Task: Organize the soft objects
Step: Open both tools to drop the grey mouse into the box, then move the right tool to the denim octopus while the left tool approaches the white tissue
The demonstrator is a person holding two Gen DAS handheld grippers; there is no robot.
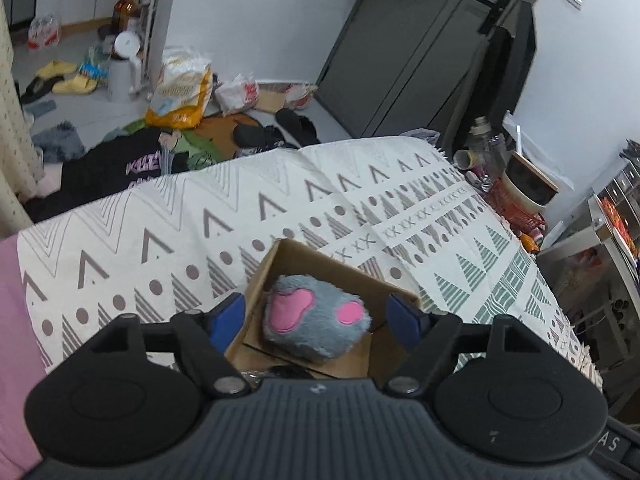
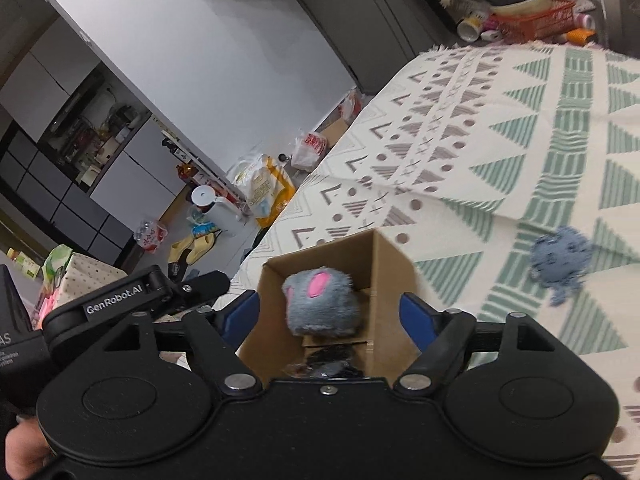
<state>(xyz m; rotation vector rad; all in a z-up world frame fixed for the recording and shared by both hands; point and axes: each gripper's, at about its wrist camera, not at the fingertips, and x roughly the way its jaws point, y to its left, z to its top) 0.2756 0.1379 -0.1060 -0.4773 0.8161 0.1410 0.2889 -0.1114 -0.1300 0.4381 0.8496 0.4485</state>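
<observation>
Patterned cream cloth (image 2: 500, 128) with green and grey triangles covers the bed, and the open cardboard box (image 2: 392, 264) stands on it as the landmark. Over the box, the left gripper (image 1: 316, 320) and right gripper (image 2: 330, 314) both hover with blue fingers spread wide, gripping nothing. Inside the box lies a grey plush paw (image 1: 316, 320) with pink pads. Right of the box, apart from it, a small blue-grey fluffy piece (image 2: 560, 264) lies on the cloth.
</observation>
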